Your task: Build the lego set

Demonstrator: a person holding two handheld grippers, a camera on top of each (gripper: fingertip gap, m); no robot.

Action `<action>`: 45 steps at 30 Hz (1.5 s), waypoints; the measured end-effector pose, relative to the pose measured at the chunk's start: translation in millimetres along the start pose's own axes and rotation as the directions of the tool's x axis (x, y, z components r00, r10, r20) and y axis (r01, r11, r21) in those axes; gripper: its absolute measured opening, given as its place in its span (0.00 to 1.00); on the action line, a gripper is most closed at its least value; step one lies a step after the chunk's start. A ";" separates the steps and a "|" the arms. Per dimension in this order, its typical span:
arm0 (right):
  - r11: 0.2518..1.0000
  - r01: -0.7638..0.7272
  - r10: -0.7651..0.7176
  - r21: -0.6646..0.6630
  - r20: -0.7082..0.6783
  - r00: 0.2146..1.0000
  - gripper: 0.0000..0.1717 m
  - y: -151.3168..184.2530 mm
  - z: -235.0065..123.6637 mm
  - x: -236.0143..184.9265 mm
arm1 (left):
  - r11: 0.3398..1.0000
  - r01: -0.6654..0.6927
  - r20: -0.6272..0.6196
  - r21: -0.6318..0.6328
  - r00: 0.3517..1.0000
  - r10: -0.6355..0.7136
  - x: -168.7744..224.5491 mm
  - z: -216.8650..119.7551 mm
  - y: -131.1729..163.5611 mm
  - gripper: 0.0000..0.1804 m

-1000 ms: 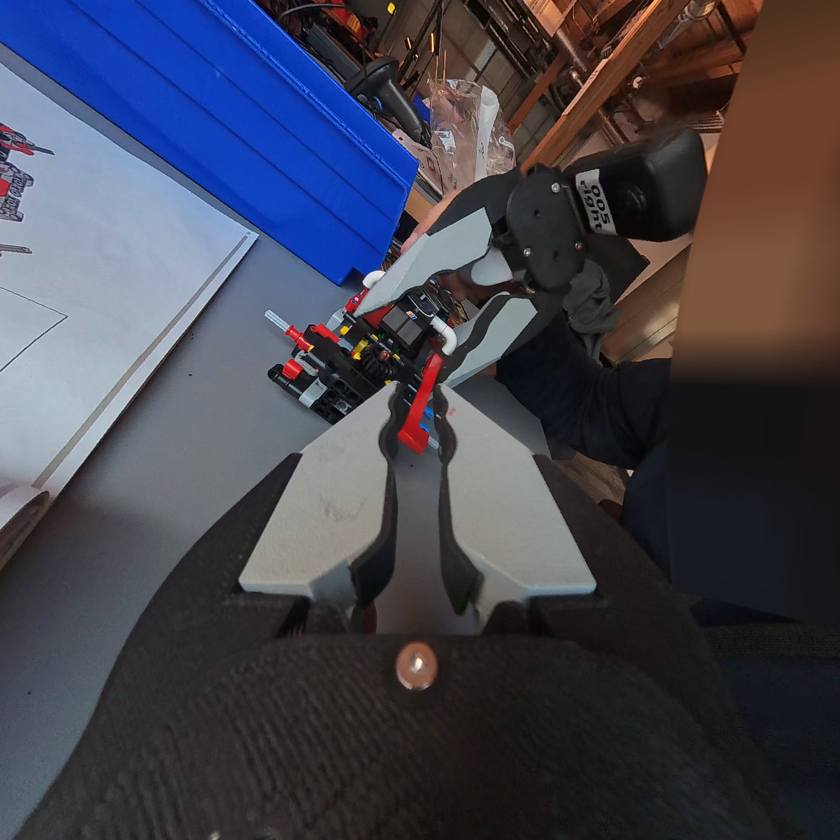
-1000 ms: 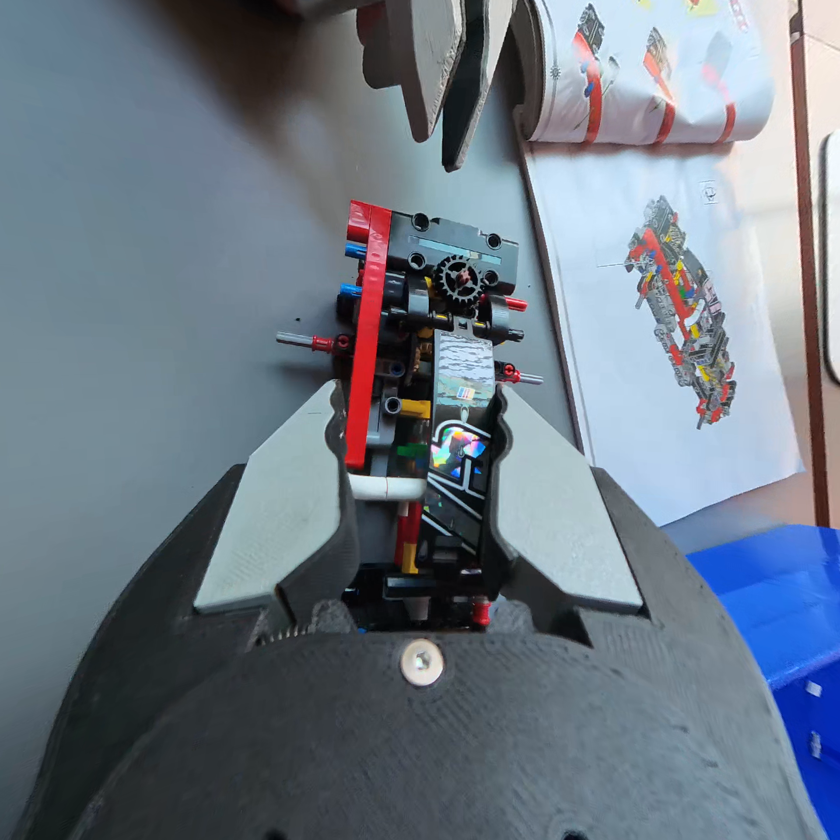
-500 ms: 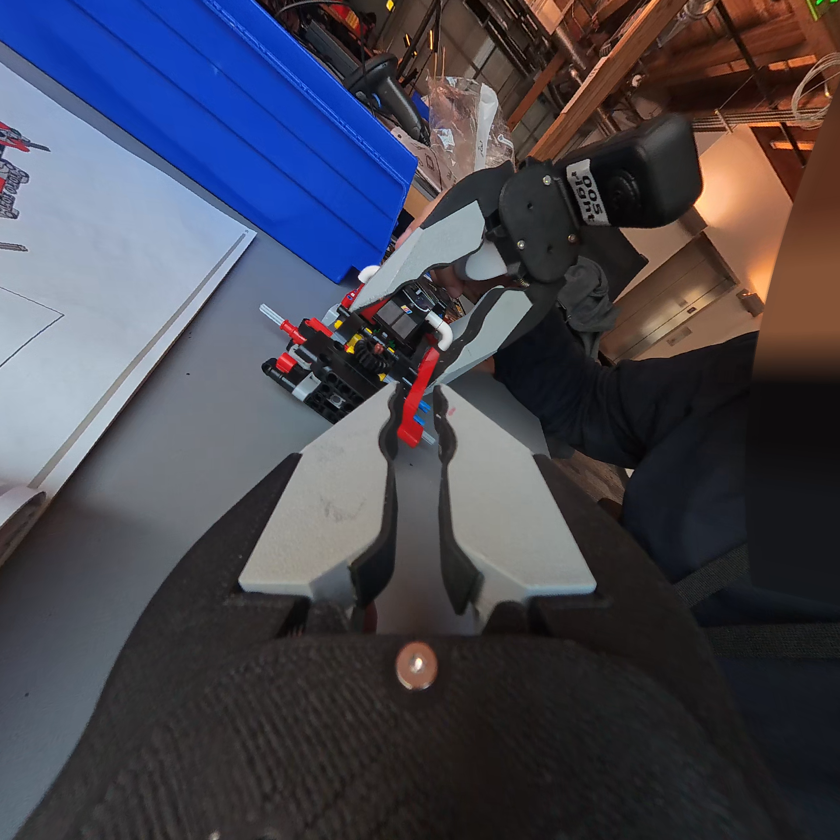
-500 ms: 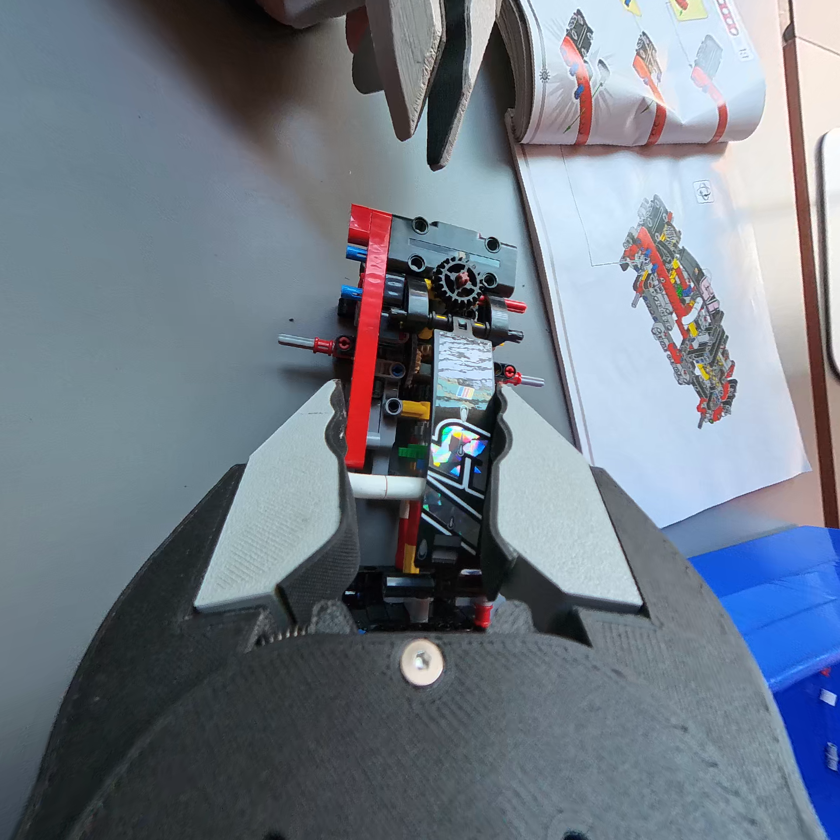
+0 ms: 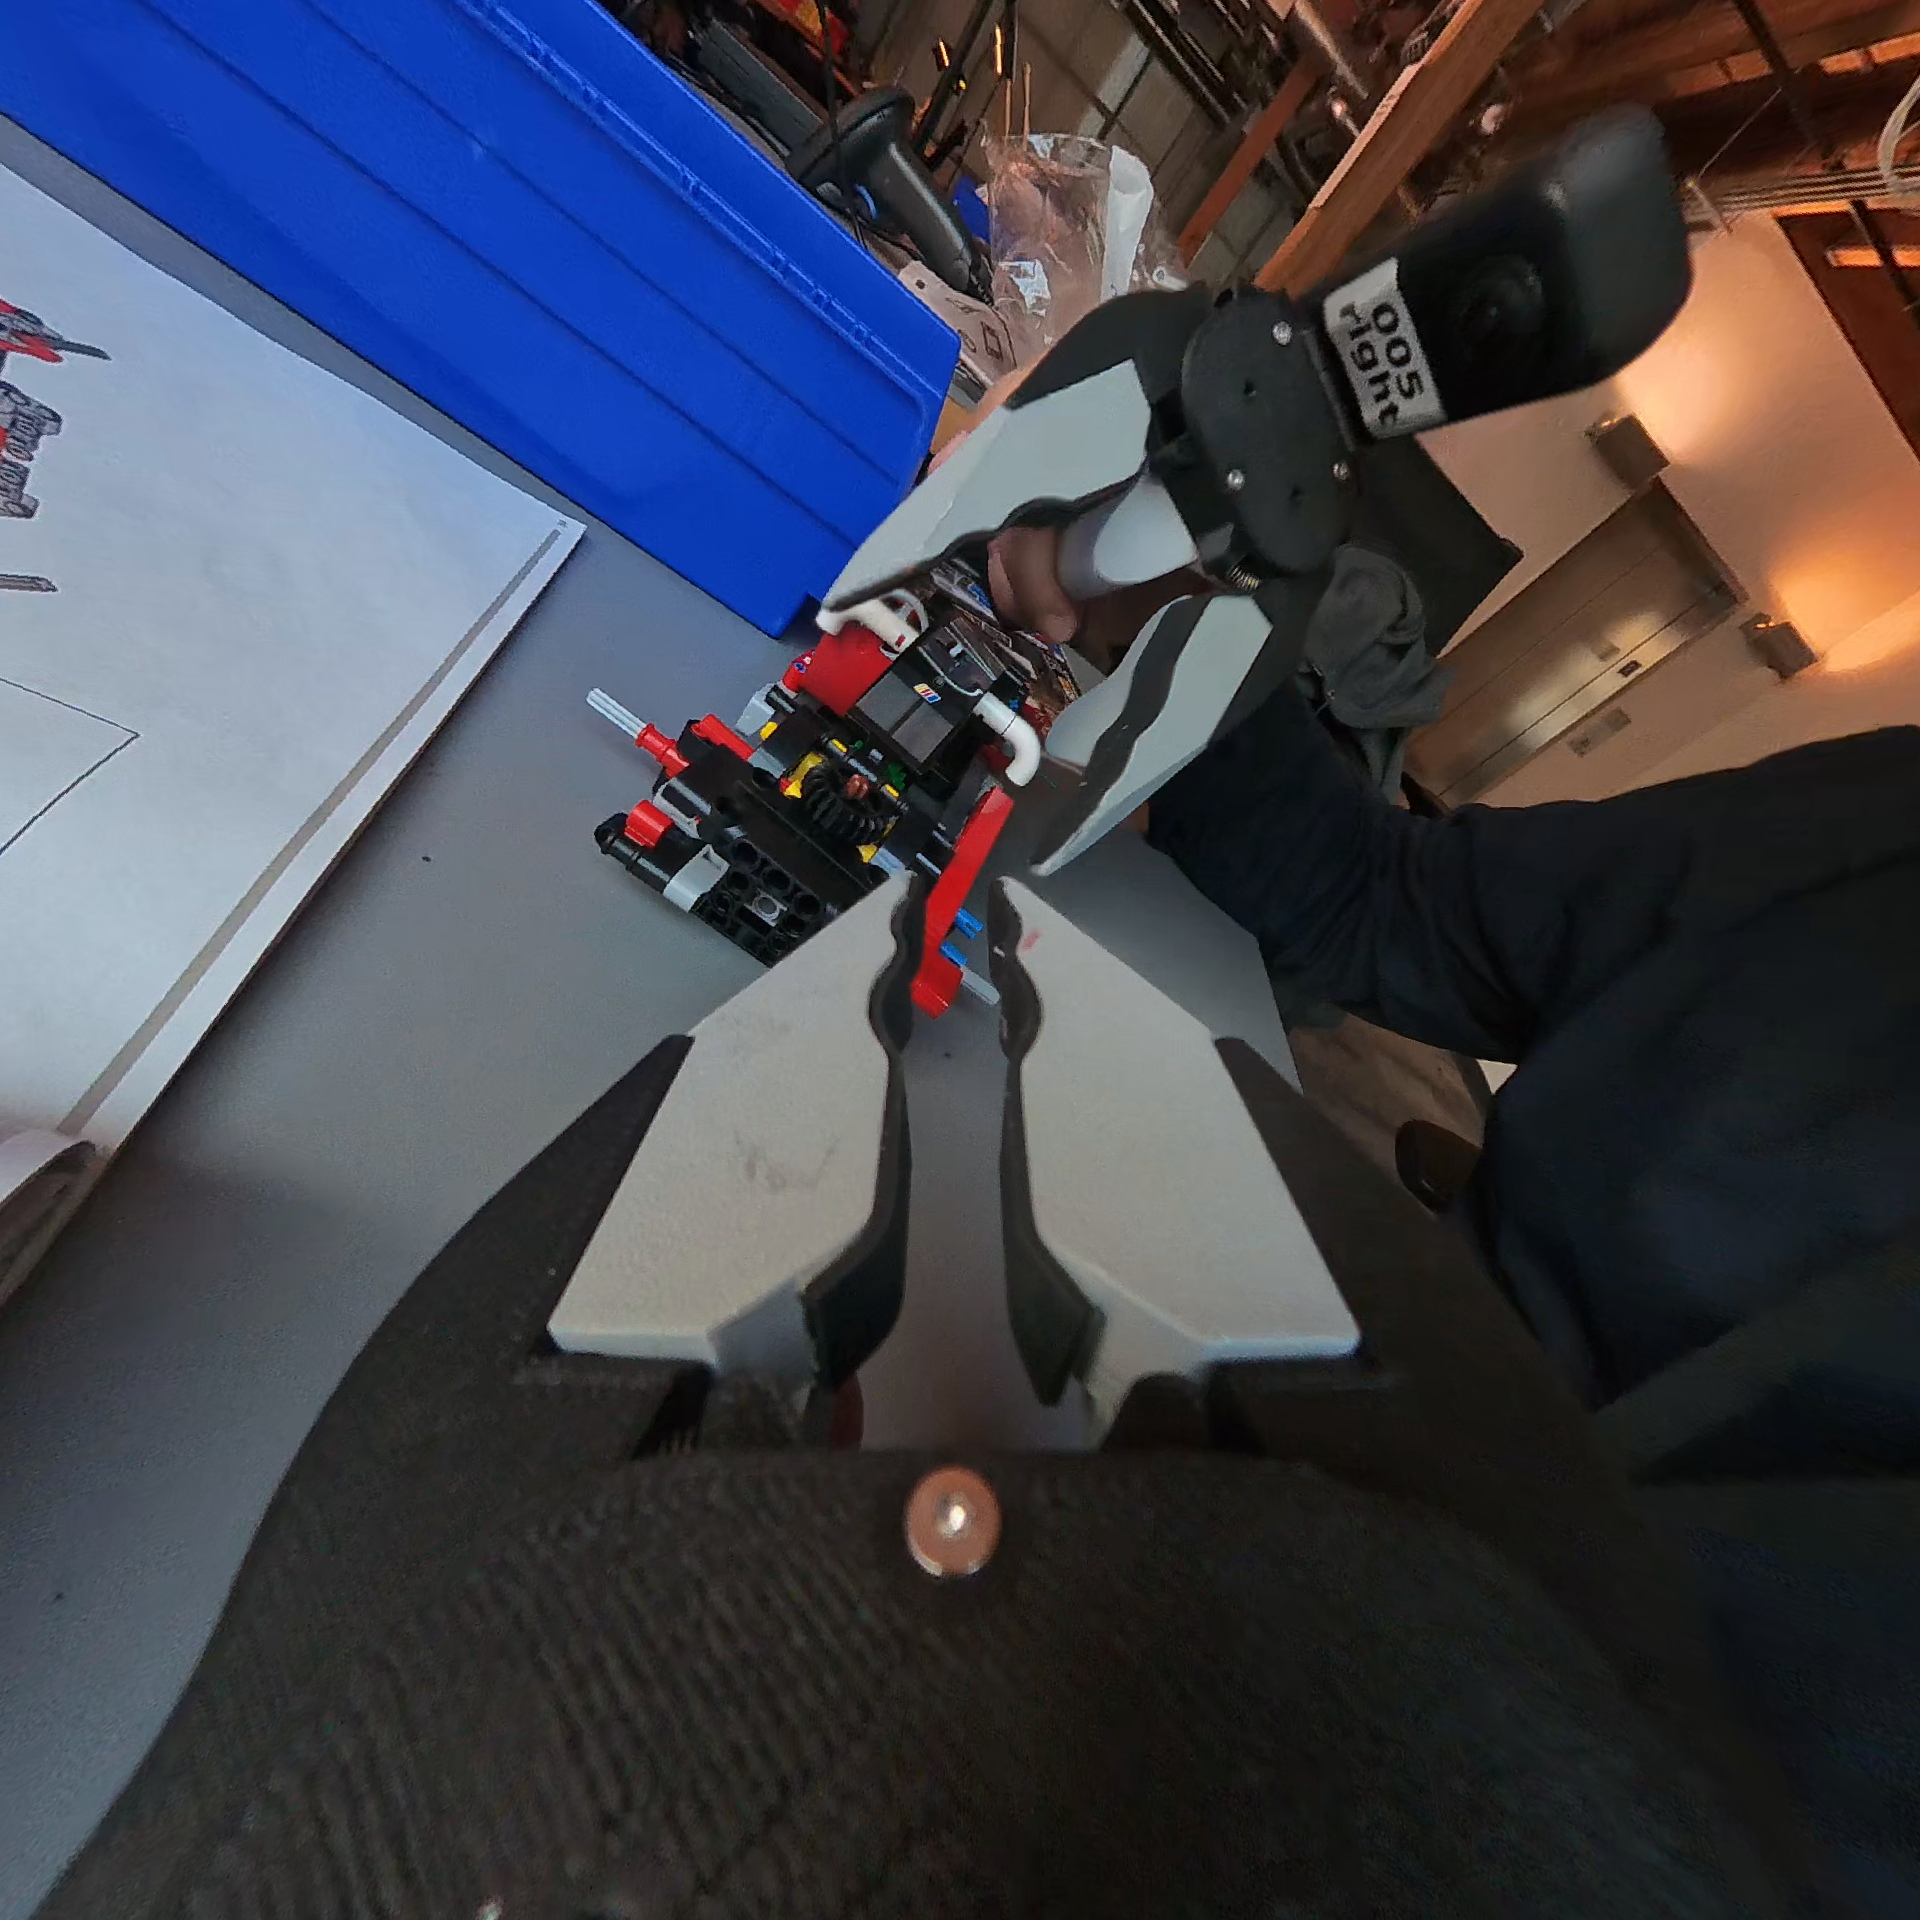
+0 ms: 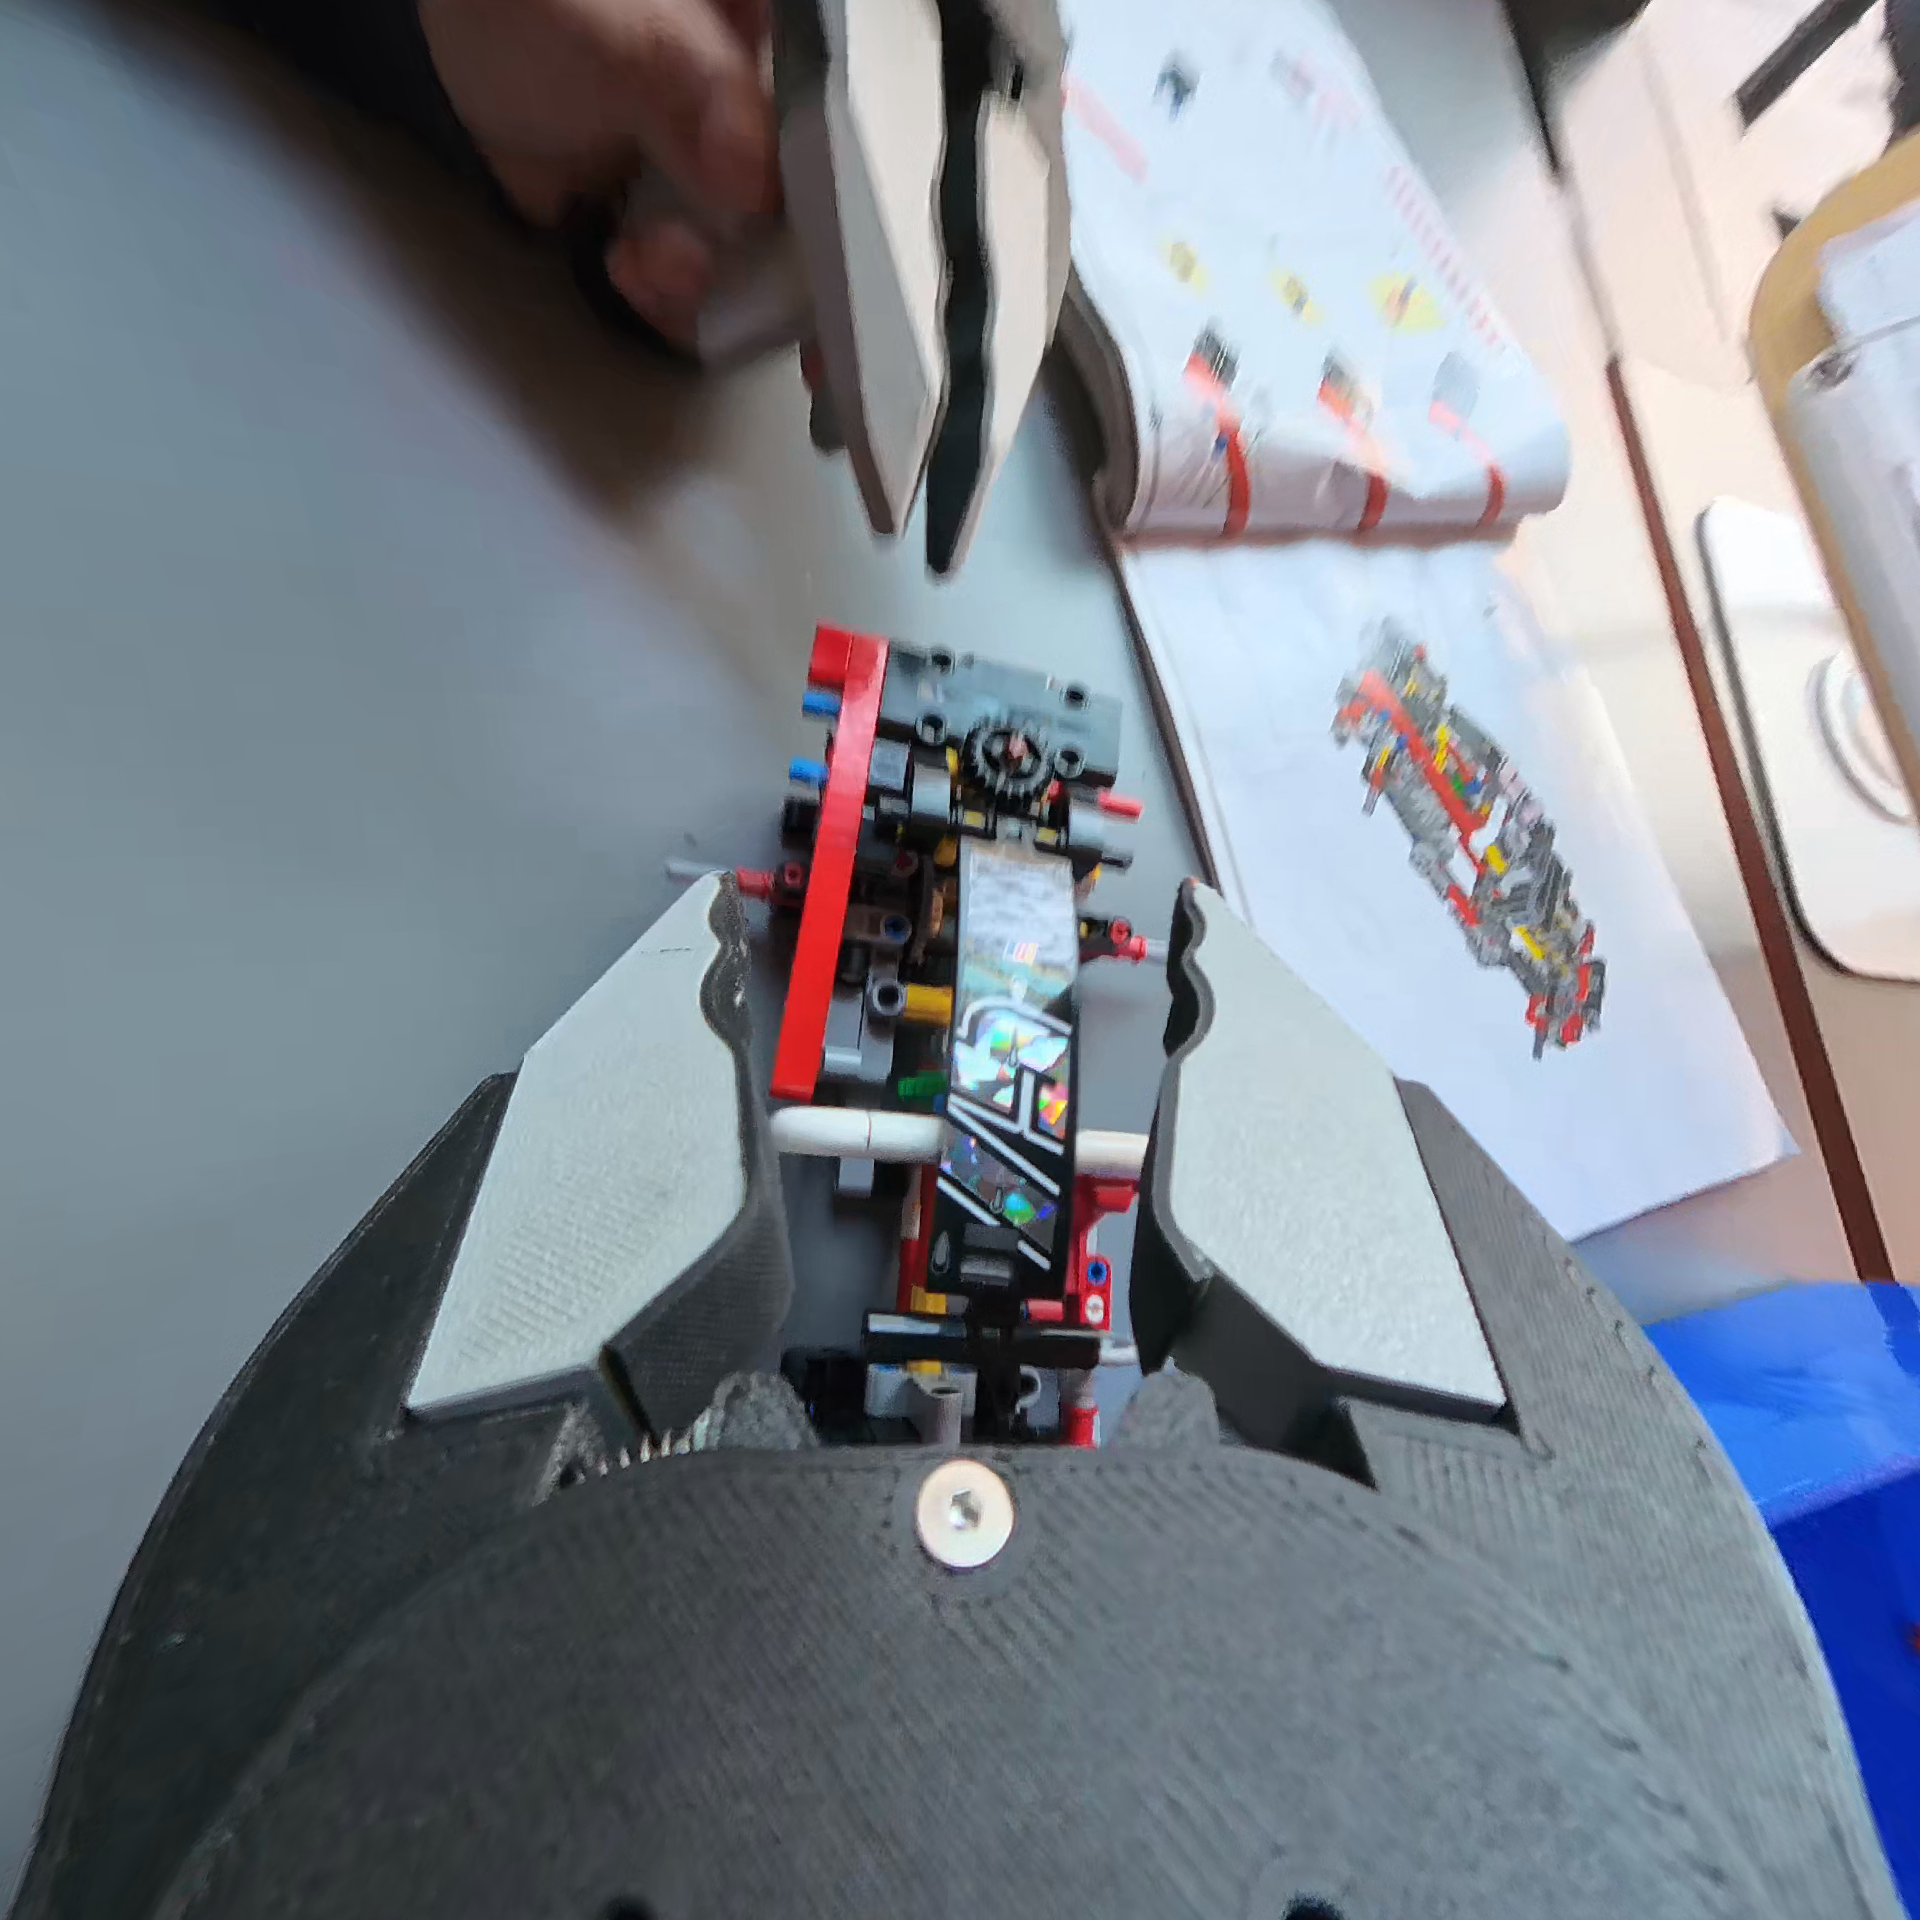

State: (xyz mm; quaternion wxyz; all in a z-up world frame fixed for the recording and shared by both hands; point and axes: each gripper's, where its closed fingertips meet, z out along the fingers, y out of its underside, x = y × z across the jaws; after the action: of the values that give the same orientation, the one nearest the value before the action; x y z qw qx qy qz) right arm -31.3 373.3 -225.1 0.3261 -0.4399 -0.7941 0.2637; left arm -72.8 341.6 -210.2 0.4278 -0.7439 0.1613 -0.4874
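On the grey tabletop (image 5: pixel 312 1039) between my two grippers sits a partly built brick model car (image 6: pixel 956 935), black with a red side beam (image 6: pixel 831 873), a black gear (image 6: pixel 1003 753) near its far end and a shiny stickered panel (image 6: pixel 1013 1039) along its top.

My right gripper (image 6: pixel 956 914) straddles the model's nearer half with its jaws spread wide. I see a clear strip of table between the left pad and the red beam, and another gap on the right side, so neither pad presses on the model.

My left gripper (image 5: pixel 951 914) points at the model's far end, its fingers (image 5: pixel 790 1091) nearly together with only a narrow slot between them. From its own camera the end of the red beam (image 5: pixel 956 914) lines up with that slot, but from the right wrist camera the tips (image 6: pixel 914 499) sit apart from the model, gripping nothing.

An open instruction booklet (image 6: pixel 1455 831) lies just beside the model, and a blue bin (image 5: pixel 520 260) stands beyond it.
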 end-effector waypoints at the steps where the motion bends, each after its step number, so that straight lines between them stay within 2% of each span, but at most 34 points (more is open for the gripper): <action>1: 0.999 -0.012 0.011 0.039 0.004 1.000 0.46 -5.9 -3.6 1.0 | 1.000 -0.006 0.003 -0.004 1.000 0.006 0.1 0.4 0.6 0.05; 5: 0.975 -0.071 0.067 0.211 0.026 0.997 0.43 -29.8 -19.6 6.1 | 0.999 -0.036 0.018 -0.018 0.999 0.036 1.1 2.3 2.0 0.04; 8: 0.951 -0.103 0.101 0.291 0.023 0.995 0.42 -39.4 -27.1 12.5 | 0.997 -0.070 0.039 -0.036 0.997 0.072 1.9 4.2 4.3 0.04; 15: 0.917 -0.144 0.171 0.371 -0.041 0.984 0.42 -43.3 -30.6 28.4 | 0.981 -0.179 0.112 -0.076 0.976 0.187 2.3 8.5 8.1 0.03; 21: 0.892 -0.165 0.240 0.420 -0.131 0.962 0.37 -41.6 -38.7 43.0 | 0.954 -0.292 0.230 -0.070 0.926 0.300 -4.0 2.3 -0.1 0.05; 26: 0.910 -0.163 0.309 0.380 -0.361 0.880 0.23 -32.0 -50.0 70.5 | 0.933 -0.354 0.361 -0.059 0.864 0.351 -16.2 -6.7 -11.6 0.09; 30: 0.913 -0.199 0.349 0.358 -0.429 0.833 0.19 -36.6 -45.6 73.1 | 0.912 -0.409 0.439 -0.041 0.812 0.384 -22.0 -13.1 -22.0 0.14; 35: 0.945 -0.176 0.303 0.275 -0.538 0.787 0.09 -36.6 -36.4 72.8 | 0.894 -0.446 0.480 -0.048 0.774 0.413 -26.8 -15.3 -26.1 0.16; 42: 0.916 -0.227 0.376 0.331 -0.505 0.777 0.00 -33.1 -37.8 72.6 | 0.889 -0.454 0.481 -0.056 0.768 0.422 -27.6 -13.3 -24.9 0.17; 45: 0.913 -0.224 0.380 0.342 -0.511 0.771 0.00 -30.1 -39.5 73.5 | 0.889 -0.452 0.476 -0.066 0.769 0.426 -27.7 -12.1 -22.8 0.16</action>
State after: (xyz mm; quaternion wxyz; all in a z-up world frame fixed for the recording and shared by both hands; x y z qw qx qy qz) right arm -46.9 428.3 -157.2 0.5549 -0.5740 -0.5369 0.2725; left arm -100.4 367.3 -206.5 0.5754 -0.7707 0.2071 -0.1788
